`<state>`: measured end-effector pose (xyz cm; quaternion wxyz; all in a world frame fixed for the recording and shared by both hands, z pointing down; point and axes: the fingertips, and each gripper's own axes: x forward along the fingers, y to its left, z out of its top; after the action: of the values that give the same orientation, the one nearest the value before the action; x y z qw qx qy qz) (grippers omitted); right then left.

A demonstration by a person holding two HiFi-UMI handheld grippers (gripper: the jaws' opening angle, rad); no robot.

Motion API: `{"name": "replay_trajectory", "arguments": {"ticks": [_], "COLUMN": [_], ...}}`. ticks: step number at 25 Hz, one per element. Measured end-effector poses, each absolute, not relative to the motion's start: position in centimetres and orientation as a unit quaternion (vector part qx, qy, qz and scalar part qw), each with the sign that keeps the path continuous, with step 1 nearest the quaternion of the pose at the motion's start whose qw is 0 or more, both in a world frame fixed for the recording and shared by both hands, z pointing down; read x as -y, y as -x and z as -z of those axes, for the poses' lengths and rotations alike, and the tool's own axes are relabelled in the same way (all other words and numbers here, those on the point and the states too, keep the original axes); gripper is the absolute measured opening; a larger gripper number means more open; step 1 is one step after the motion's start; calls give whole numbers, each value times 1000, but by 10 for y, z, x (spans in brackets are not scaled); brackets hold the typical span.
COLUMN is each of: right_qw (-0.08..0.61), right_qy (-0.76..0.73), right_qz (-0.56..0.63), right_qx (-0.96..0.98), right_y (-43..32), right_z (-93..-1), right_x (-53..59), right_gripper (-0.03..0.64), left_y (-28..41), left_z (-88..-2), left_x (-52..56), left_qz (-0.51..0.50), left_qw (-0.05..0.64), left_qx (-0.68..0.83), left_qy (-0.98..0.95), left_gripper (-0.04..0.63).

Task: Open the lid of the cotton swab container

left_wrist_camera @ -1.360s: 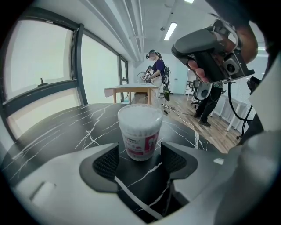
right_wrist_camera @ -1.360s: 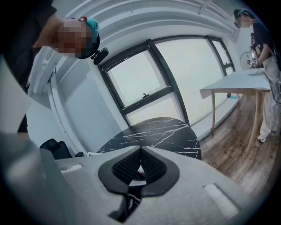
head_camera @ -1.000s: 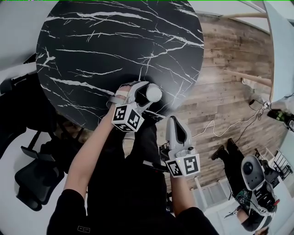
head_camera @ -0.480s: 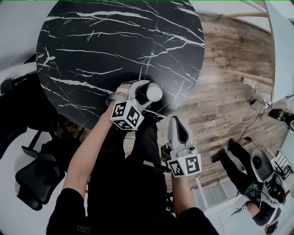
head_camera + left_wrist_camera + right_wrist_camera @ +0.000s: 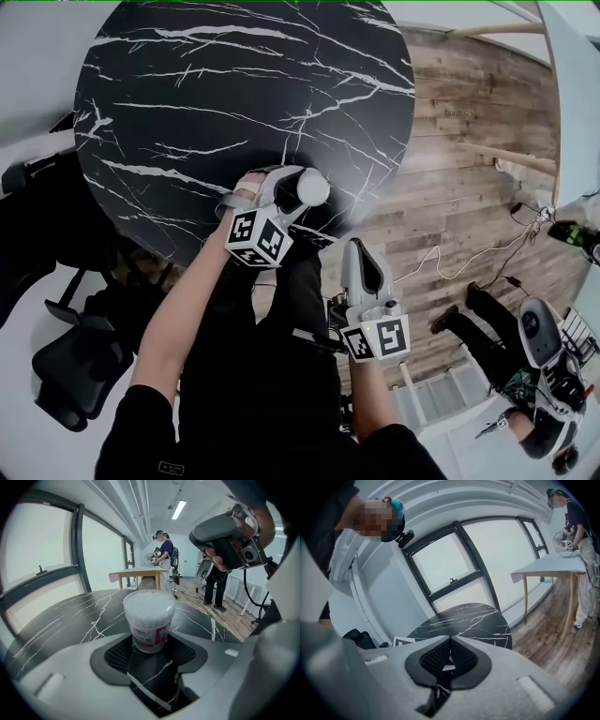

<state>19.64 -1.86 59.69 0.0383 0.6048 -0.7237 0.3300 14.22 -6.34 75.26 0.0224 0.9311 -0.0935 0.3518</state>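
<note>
The cotton swab container, a clear round tub with a white top and a pink label, stands near the front edge of the black marble table. My left gripper reaches around it. In the left gripper view the container stands upright between the black pads, lid on, and the jaws are closing with the pads right beside its base. My right gripper hangs shut and empty off the table over the wooden floor; in its own view the right gripper shows pads meeting.
A black office chair stands lower left. Cables trail across the wooden floor at right, where another person stands. In the left gripper view a wooden table and people stand further back.
My left gripper's jaws have narrowed around the container. The right gripper has stayed put. The person at lower right has shifted.
</note>
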Motion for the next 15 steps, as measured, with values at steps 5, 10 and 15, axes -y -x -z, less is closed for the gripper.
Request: {"name": "replay_trajectory", "arguments": {"ticks": [5, 10, 15], "right_qw": [40, 40, 41], "right_qy": [-607, -608, -613], "right_qz": [-327, -325, -319], "right_qx": [723, 723, 722], "right_y": [-198, -197, -197], "right_z": [-597, -597, -596], "right_x": [16, 12, 9], "right_gripper": [-5, -5, -5], "left_y": [-143, -142, -136], "left_z": [-754, -753, -747], "left_x": [67, 64, 58], "left_qz": [-358, -358, -362], "left_qw": [39, 40, 56], "left_qx": [98, 101, 113], "left_qy": [-928, -927, -924], "left_gripper": [238, 235, 232]}}
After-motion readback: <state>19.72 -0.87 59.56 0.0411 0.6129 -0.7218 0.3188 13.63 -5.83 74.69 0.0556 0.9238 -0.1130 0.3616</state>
